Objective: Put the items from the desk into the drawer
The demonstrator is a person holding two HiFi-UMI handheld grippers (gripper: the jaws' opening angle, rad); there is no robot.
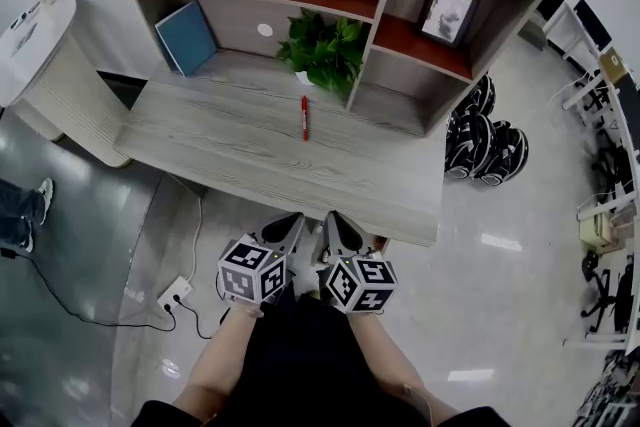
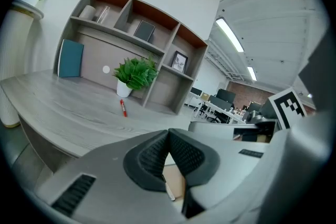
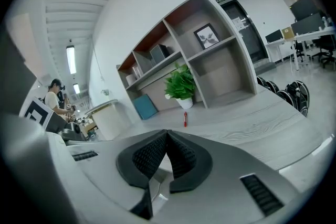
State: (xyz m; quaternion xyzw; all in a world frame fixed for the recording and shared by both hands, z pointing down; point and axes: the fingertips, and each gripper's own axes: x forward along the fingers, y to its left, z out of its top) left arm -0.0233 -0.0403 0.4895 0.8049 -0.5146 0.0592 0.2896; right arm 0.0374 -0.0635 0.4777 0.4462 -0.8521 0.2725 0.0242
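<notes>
Bright even ceiling-strip light, floor glare, strong fisheye bending, dark vignetted corners

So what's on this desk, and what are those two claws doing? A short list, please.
desk: grey wood-grain, shelves behind
potted plant: upright under the shelves
red pen: lying on the desk before the plant
blue book: leaning, back left
left gripper: shut, empty
right gripper: shut, empty, beside the left
drawer: not in view

Left gripper (image 1: 285,227) and right gripper (image 1: 340,230) side by side, pointing forward; both fingers (image 2: 149,160) closed, empty.
</notes>
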